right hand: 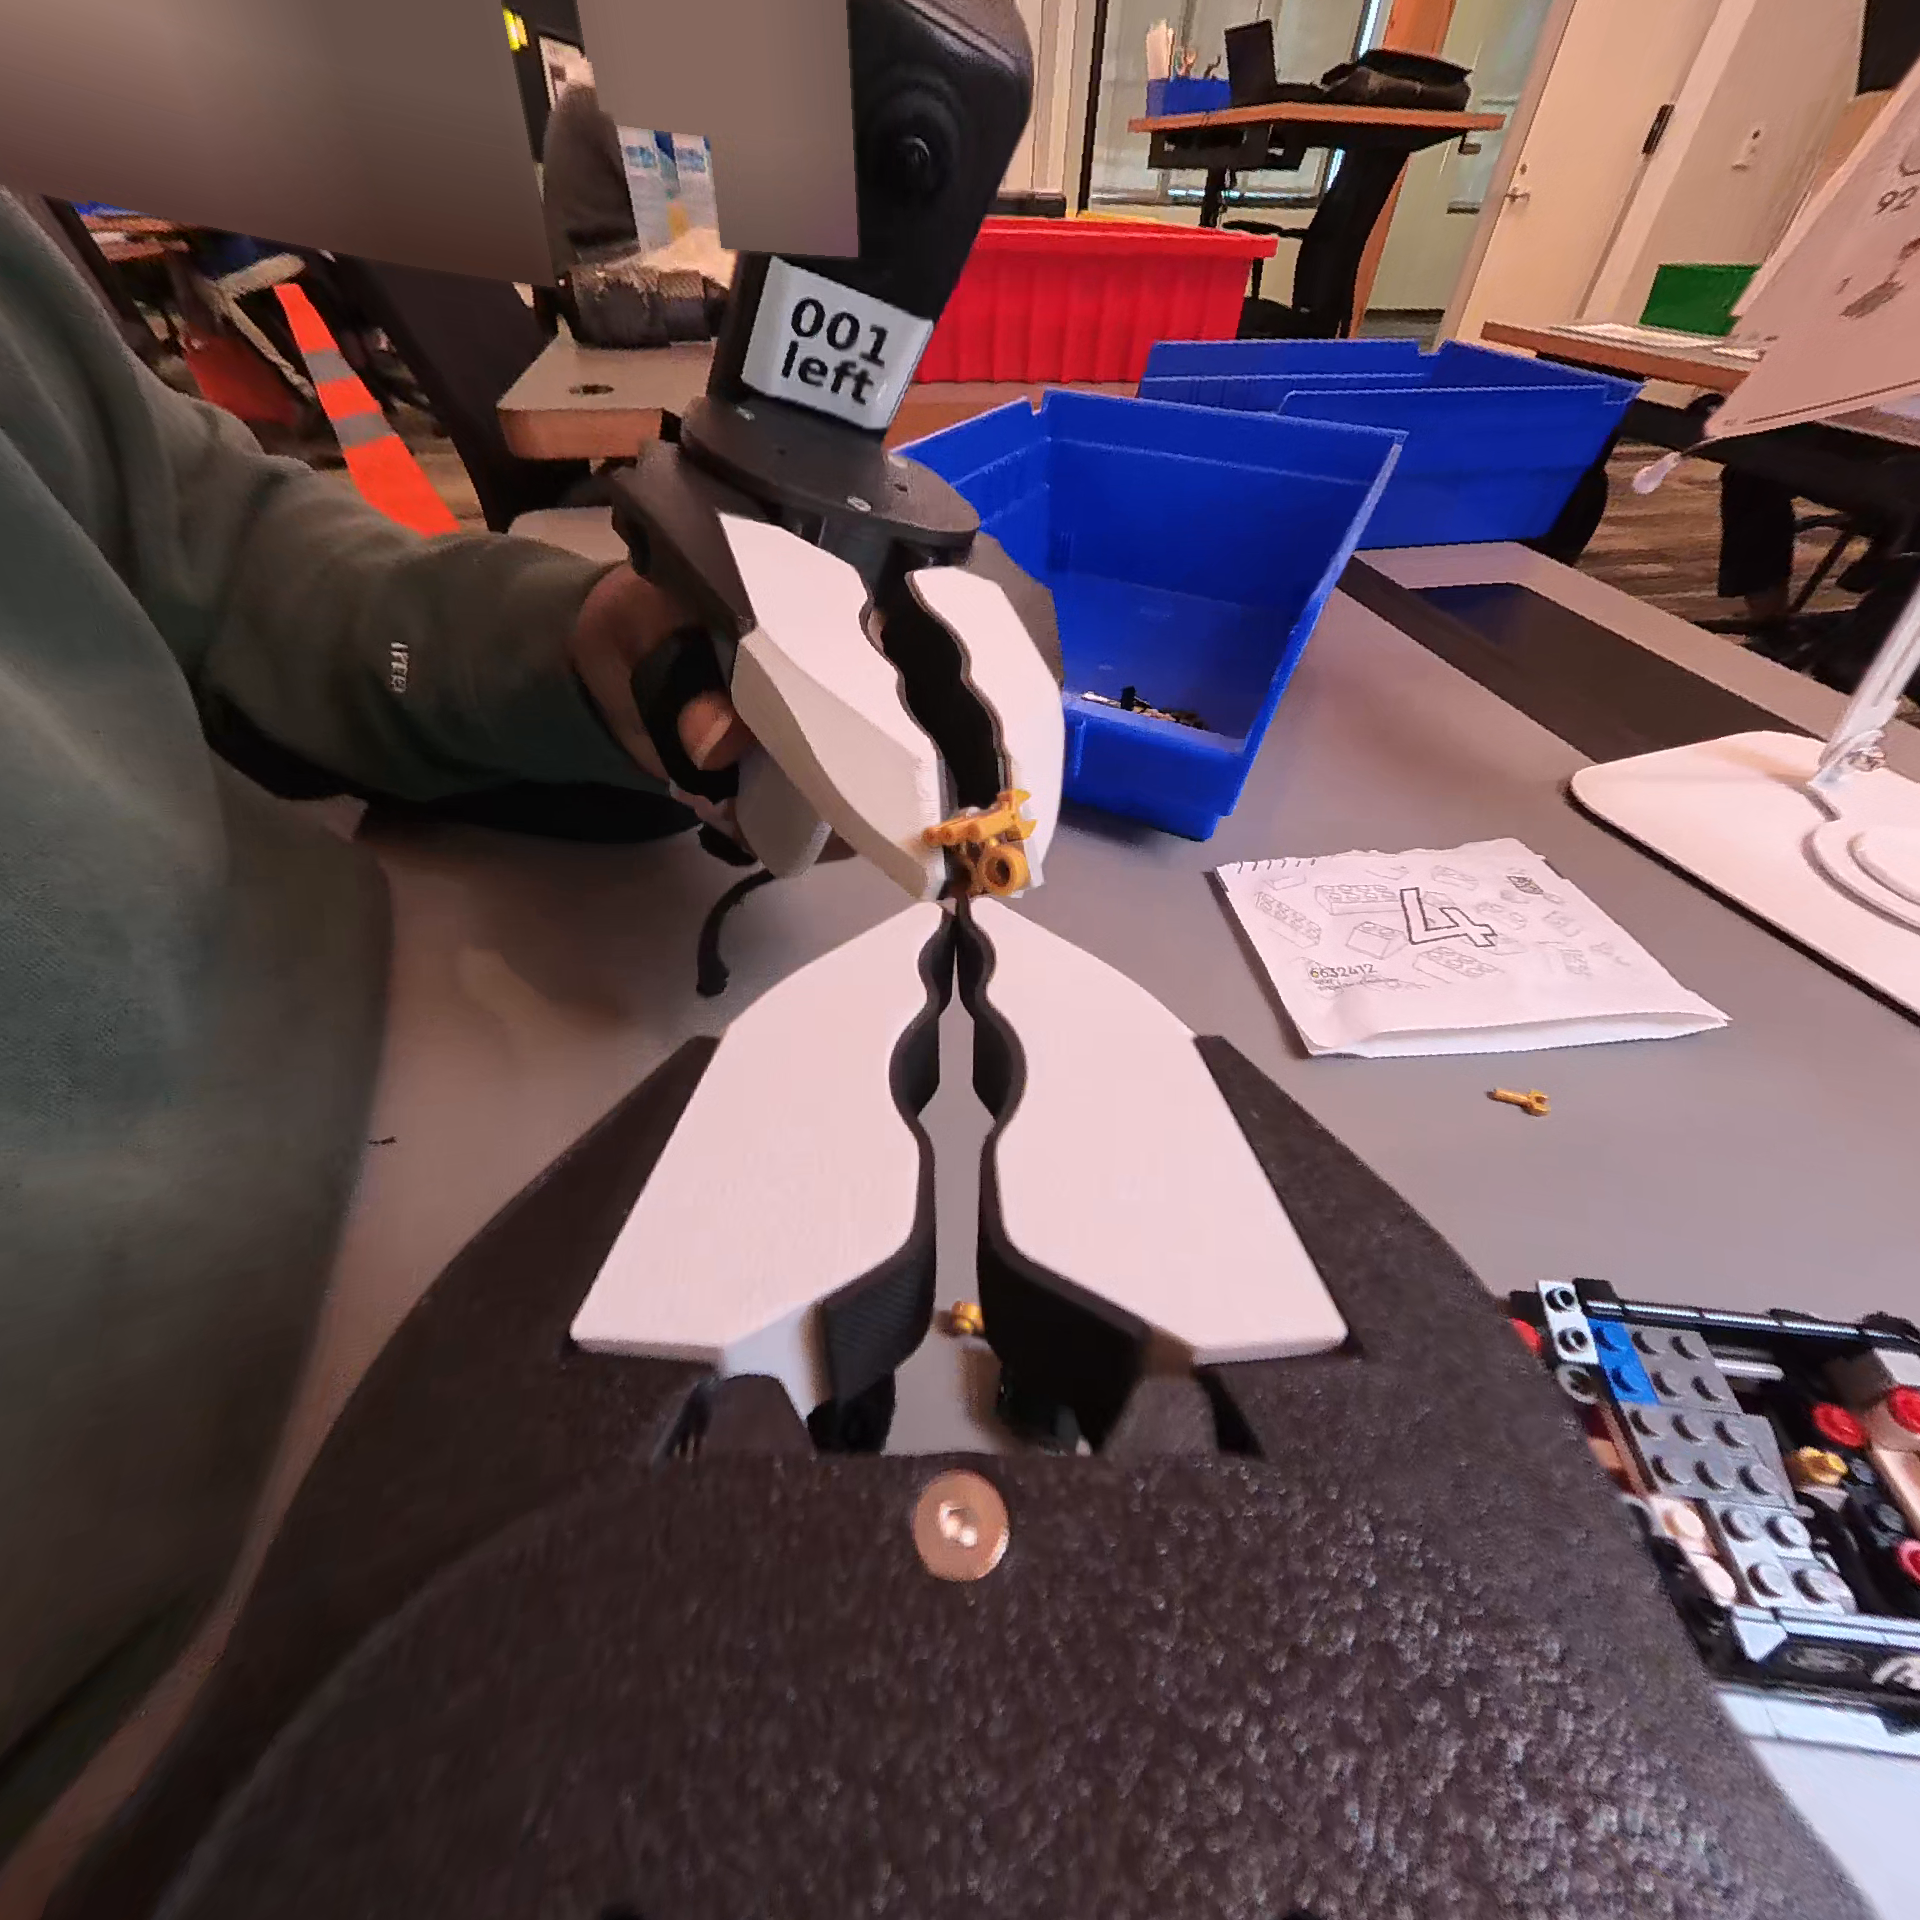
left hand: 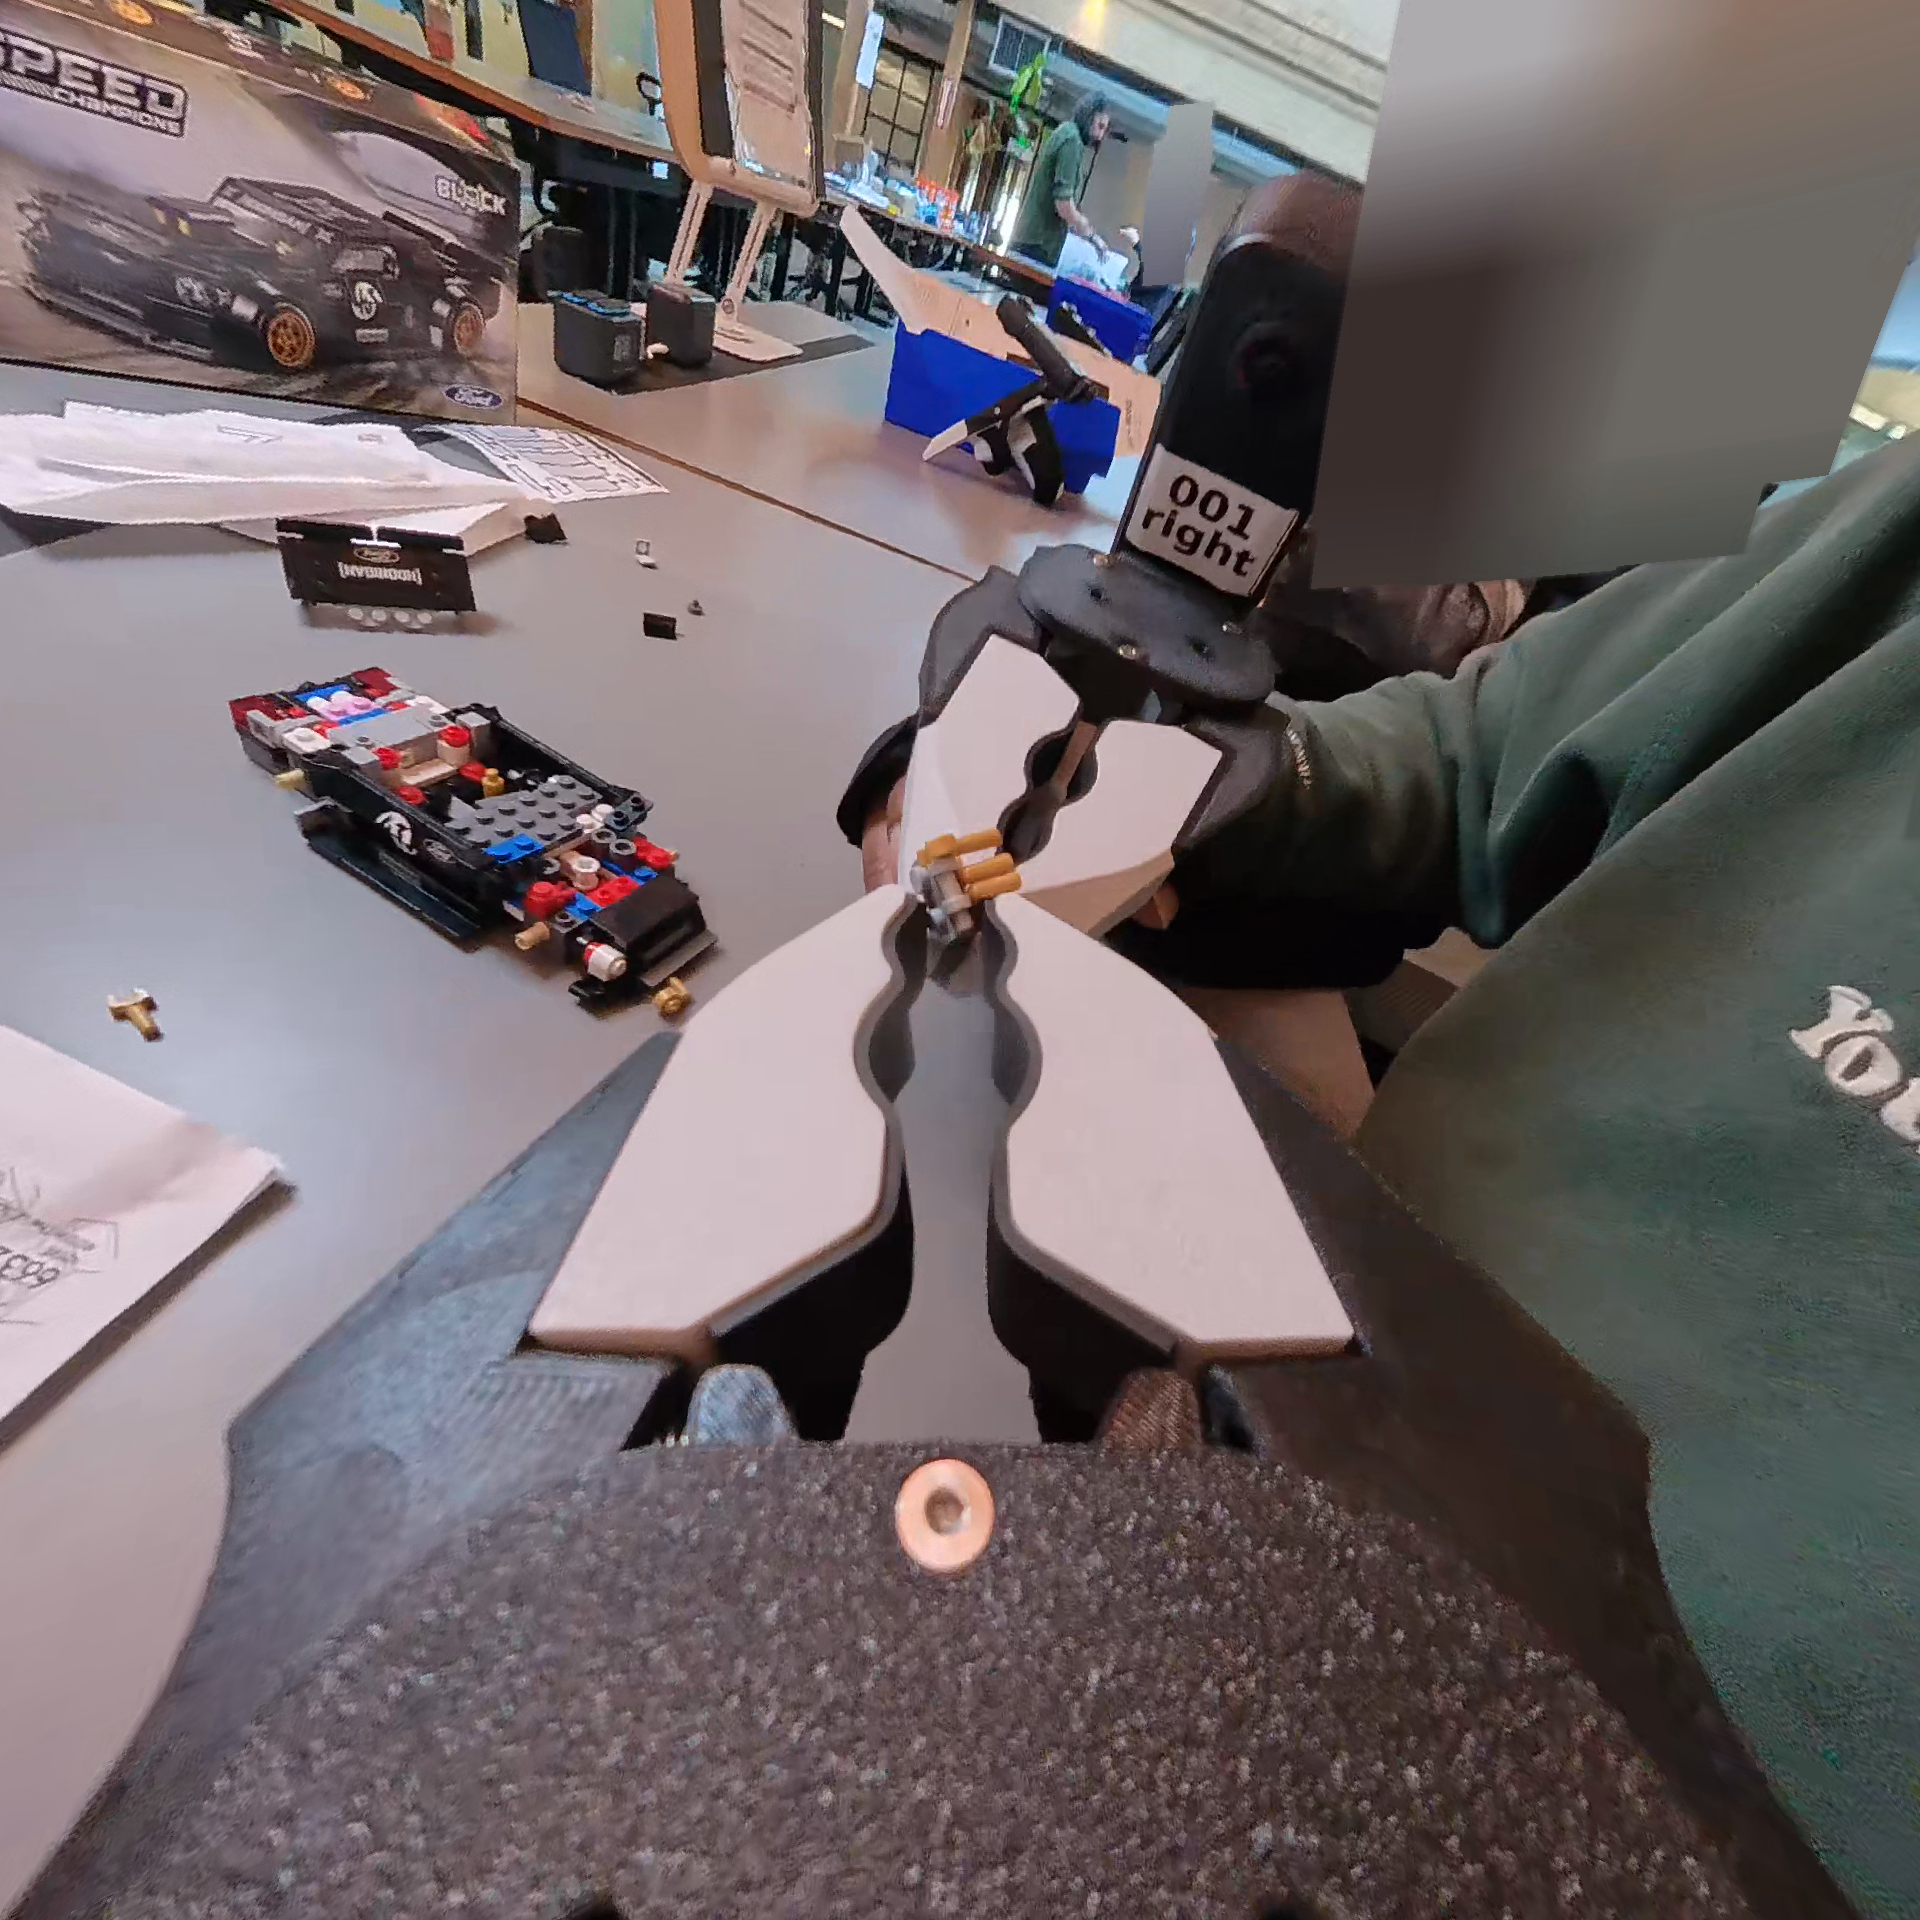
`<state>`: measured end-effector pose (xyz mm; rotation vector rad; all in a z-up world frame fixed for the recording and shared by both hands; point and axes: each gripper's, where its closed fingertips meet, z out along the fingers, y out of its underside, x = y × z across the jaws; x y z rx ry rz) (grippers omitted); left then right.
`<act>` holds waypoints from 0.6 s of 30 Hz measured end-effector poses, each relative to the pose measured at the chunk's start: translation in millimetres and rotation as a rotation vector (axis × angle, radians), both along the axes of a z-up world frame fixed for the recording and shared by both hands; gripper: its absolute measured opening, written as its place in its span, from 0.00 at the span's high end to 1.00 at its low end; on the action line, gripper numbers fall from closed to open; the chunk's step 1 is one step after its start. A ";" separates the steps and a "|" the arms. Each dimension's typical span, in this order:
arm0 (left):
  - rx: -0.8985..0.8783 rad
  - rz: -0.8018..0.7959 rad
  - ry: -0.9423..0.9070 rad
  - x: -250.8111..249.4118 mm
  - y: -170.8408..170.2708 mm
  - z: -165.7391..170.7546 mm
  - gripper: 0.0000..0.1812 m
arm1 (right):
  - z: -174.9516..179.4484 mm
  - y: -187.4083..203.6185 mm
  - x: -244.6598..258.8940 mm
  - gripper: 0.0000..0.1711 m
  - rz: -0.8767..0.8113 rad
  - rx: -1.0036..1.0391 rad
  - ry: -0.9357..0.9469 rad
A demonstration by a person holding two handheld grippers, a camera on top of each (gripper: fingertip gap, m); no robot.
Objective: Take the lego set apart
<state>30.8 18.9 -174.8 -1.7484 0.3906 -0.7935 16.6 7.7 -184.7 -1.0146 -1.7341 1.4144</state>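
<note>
My left gripper (left hand: 948,916) is shut on a small grey and gold lego sub-assembly (left hand: 961,881) and holds it above the grey table (left hand: 312,1049). In the right wrist view the left gripper (right hand: 982,854) comes down from above with the gold part (right hand: 992,844) pinched at its tips. My right gripper (right hand: 961,916) is shut, its tips right against the underside of that piece; I see nothing between its pads. It also shows in the left wrist view (left hand: 1006,857), next to the gold pins. The partly stripped lego car (left hand: 468,821) lies on the table to the left.
The set's box (left hand: 260,229), paper bags (left hand: 260,468) and a black plate piece (left hand: 374,566) lie behind the car. Loose gold parts (left hand: 135,1013) (right hand: 1519,1099) lie on the table. A blue bin (right hand: 1195,582), a paper bag (right hand: 1455,945) and a white stand base (right hand: 1745,821) are to the right. My two grippers' fingertips are within a few centimetres of each other. Left tips and right tips are each some 35 cm from the black plate piece (left hand: 374,566).
</note>
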 end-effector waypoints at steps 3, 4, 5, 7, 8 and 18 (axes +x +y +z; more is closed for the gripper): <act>0.021 0.020 0.101 -3.0 0.2 -4.6 0.95 | -1.1 4.0 3.8 0.96 0.017 0.019 -0.020; 0.031 0.030 0.156 -4.7 0.3 -7.3 0.95 | -0.4 5.6 5.8 0.93 0.028 0.012 -0.029; 0.045 0.045 0.215 -6.9 0.7 -9.5 0.95 | 0.4 6.7 7.8 0.91 0.040 -0.005 -0.041; 0.066 0.078 0.356 -10.5 2.2 -15.8 0.95 | 3.7 8.1 9.3 0.91 0.046 -0.039 -0.052; 0.072 0.094 0.432 -11.7 3.1 -20.1 0.95 | 4.2 8.7 8.2 0.91 0.035 -0.046 -0.056; 0.179 0.190 0.828 -16.9 7.7 -33.2 0.95 | -15.1 14.6 -1.6 0.97 -0.046 -0.128 -0.201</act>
